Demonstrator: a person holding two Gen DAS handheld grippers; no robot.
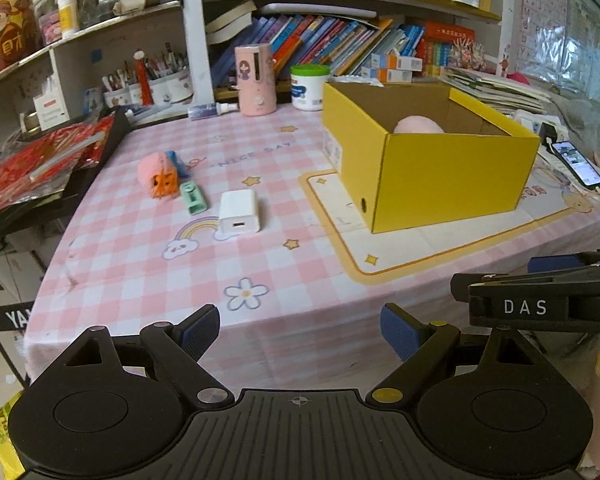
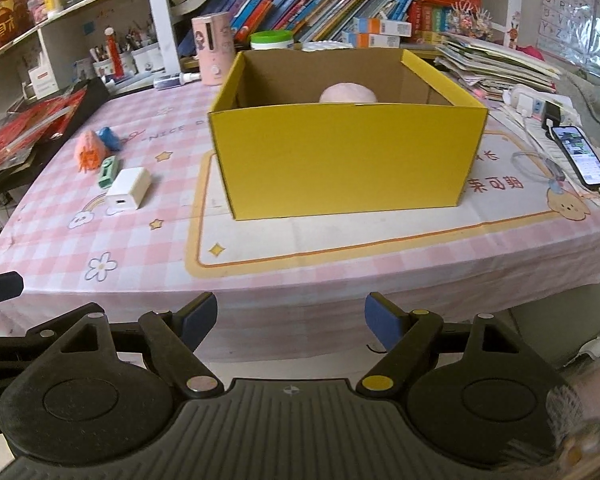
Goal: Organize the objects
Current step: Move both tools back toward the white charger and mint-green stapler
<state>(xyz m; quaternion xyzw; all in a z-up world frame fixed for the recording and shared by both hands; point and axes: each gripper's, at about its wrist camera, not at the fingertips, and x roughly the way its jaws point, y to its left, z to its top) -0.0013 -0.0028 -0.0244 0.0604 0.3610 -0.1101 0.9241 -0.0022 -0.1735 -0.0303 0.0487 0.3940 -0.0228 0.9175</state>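
Observation:
An open yellow cardboard box [image 1: 432, 168] [image 2: 340, 160] stands on the pink checked tablecloth [image 1: 148, 264], with a pink rounded thing [image 1: 418, 125] [image 2: 348, 94] inside it. To its left lie a white charger block [image 1: 238, 212] [image 2: 128, 188], a small green item [image 1: 193, 199] [image 2: 109, 171], an orange and pink toy [image 1: 160, 174] [image 2: 88, 152] and a blue piece [image 1: 178, 162] [image 2: 109, 138]. My left gripper [image 1: 300, 336] hangs open over the table's near edge, nothing between its blue pads. My right gripper [image 2: 290, 322] is also open and empty, in front of the box.
A phone [image 1: 578, 164] [image 2: 580, 156] on a cable lies right of the box beside stacked papers [image 2: 496, 64]. A pink cylinder [image 1: 255, 80] and a green-lidded jar [image 1: 310, 86] stand behind, below bookshelves. A black tray of red packets [image 1: 40, 164] sits at the left.

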